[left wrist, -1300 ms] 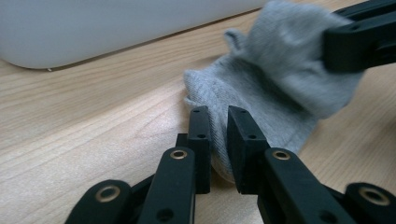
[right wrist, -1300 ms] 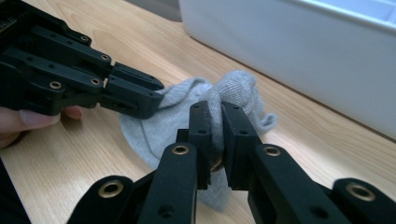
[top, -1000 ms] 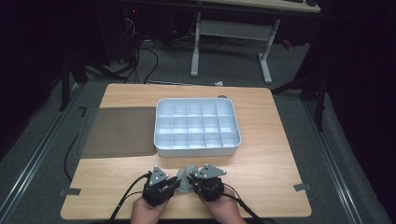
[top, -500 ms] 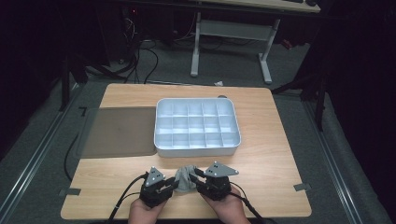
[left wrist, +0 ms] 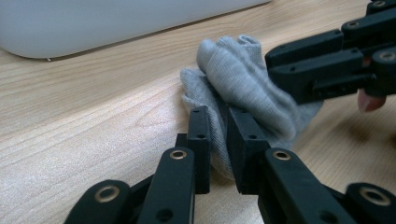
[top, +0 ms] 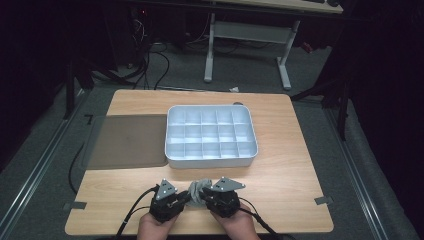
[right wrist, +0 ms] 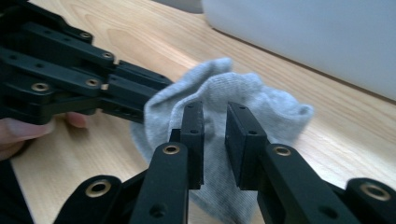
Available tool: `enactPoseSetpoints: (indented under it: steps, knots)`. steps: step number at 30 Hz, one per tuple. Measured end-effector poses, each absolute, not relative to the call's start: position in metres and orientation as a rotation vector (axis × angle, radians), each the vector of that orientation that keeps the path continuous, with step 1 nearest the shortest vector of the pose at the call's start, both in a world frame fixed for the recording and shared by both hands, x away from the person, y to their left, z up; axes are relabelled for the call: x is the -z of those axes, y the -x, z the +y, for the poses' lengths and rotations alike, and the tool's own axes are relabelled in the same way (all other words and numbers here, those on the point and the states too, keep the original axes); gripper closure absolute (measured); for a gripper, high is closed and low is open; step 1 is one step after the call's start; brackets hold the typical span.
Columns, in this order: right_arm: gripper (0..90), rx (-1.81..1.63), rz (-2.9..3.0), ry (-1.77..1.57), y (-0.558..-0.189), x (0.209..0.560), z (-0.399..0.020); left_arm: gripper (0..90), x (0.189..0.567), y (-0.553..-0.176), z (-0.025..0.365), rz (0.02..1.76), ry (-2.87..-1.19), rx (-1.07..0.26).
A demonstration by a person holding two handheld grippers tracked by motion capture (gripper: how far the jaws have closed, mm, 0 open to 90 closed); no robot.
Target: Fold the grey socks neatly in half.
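A crumpled grey cloth lies near the table's front edge, between my two grippers. My left gripper reaches it from the left and my right gripper from the right. In the left gripper view the cloth fills the narrow gap between my left gripper's pads, with the right gripper across it. In the right gripper view a fold of the cloth sits between my right gripper's pads, and the left gripper comes in from the left. Both pairs of jaws have just been closing on the fabric.
A white tray divided into several compartments stands at the table's middle, just beyond the cloth. A dark flat mat lies to its left. The table's front edge runs right under the hands. Table legs and cables stand on the floor behind.
The right gripper swung out to the right half a second ago, pulling the cloth out, and has come back in. The cloth is bunched between the grippers again. The left gripper has barely moved.
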State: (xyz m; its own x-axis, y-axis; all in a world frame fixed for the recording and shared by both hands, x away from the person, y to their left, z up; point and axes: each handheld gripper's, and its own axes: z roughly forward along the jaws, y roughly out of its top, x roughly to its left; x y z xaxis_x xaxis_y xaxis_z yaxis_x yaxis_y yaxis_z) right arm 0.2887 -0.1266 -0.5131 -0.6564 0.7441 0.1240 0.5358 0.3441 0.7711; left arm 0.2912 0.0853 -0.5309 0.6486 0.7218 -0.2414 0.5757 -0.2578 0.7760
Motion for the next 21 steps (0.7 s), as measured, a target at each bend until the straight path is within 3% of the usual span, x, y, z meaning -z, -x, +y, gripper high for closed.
enactPoseSetpoints:
  steps: [7, 13, 17, 21]
  knots:
    - [80.4, -1.209, 2.381, -1.15, -0.286, 0.517, -0.123, 80.5, 0.532, -0.29, 0.083, 1.016, -1.964, -0.207]
    - [70.4, -1.304, 2.346, -1.171, -0.277, 0.508, -0.129, 80.5, 0.532, -0.29, 0.083, 1.02, -1.963, -0.209]
    - [70.2, -1.25, 2.375, -1.172, -0.277, 0.515, -0.125, 80.6, 0.532, -0.29, 0.082, 1.018, -1.966, -0.21]
    - [85.5, -1.192, 2.394, -1.153, -0.28, 0.523, -0.119, 80.9, 0.532, -0.289, 0.082, 1.02, -1.969, -0.213]
